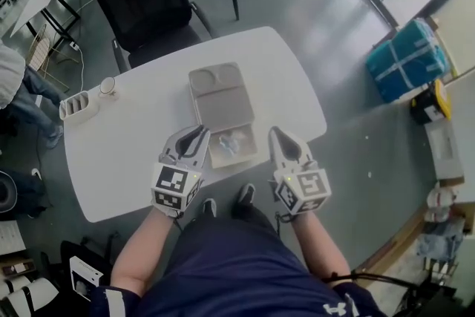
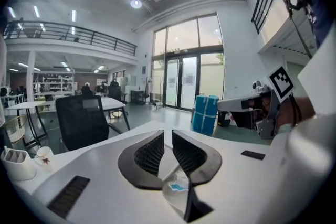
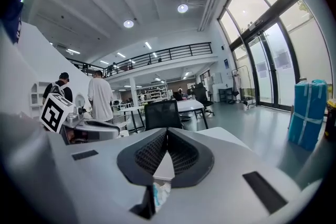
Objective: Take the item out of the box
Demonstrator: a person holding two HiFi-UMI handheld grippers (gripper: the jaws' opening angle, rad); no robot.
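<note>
From the head view the item [image 1: 228,142] in the box [image 1: 223,104] is too small to name, only a clear packet with a blue patch. In both gripper views the jaws hide all but a sliver of it, and the box around it is mostly covered too.

bright daylight, ceiling spots, fisheye edges, soft shadows
</note>
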